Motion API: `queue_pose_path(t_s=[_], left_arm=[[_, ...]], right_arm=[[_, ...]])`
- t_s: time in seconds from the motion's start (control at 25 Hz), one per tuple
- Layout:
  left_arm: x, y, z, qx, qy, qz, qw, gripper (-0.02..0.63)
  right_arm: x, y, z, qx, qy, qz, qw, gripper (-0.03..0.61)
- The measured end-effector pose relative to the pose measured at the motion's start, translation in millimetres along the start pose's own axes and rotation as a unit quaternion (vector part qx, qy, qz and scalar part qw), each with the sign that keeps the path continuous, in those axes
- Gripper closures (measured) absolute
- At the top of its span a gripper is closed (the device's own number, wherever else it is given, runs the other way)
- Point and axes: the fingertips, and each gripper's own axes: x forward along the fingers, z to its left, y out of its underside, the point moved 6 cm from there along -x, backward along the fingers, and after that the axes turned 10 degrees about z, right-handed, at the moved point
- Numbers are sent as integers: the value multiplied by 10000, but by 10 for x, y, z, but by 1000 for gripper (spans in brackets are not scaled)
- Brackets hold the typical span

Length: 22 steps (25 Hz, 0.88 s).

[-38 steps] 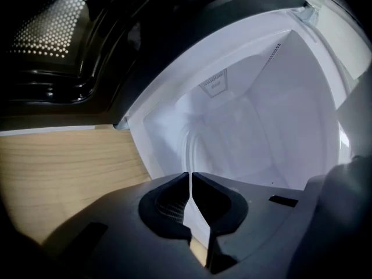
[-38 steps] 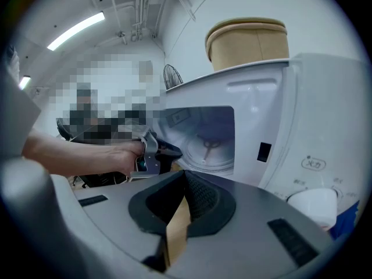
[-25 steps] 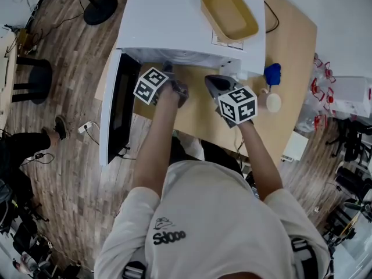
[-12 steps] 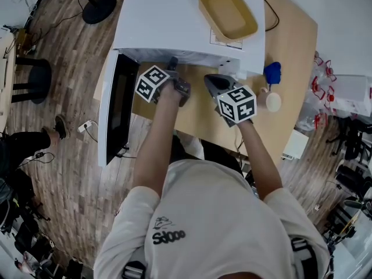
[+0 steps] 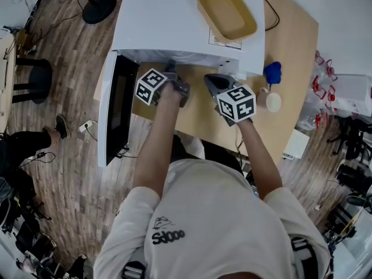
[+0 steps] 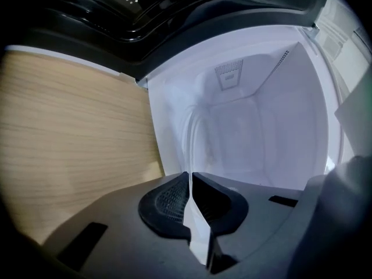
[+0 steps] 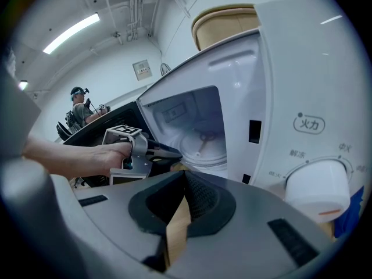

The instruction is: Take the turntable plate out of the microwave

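Observation:
The white microwave (image 5: 168, 22) stands on the wooden table with its door (image 5: 119, 103) swung open to the left. The glass turntable plate (image 7: 200, 147) lies flat on the cavity floor. My left gripper (image 5: 170, 67) reaches into the opening, rolled onto its side. In the left gripper view the plate's rim (image 6: 193, 132) runs edge-on into its jaws (image 6: 189, 176), which are closing on it. My right gripper (image 5: 212, 81) hovers in front of the control panel. It is shut and empty (image 7: 185, 176), and from it I see the left gripper (image 7: 168, 153) at the cavity's front.
A yellow tray (image 5: 226, 11) rests on top of the microwave. A blue object (image 5: 272, 73) and a pale cup (image 5: 273, 102) stand right of it. The white control knob (image 7: 318, 189) is close to my right gripper. A person (image 7: 78, 112) stands far behind the door.
The left gripper has rolled slightly at the microwave opening and barely shifted. The right gripper has stayed where it was.

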Motion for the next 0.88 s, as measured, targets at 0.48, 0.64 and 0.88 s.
queue_pose_path(t_s=[0.48, 0.64, 0.88], left_arm=[[-53, 60, -11, -105, 219, -126, 9996, 584], [-69, 98, -5, -82, 256, -89, 9996, 584], [-149, 166, 109, -103, 244, -36, 9996, 584]], right_arm=[[53, -9, -24, 26, -28, 38, 10000, 581], [99, 13, -1, 76, -94, 62, 9999, 581], [321, 99, -104, 757, -246, 6, 9968, 581]])
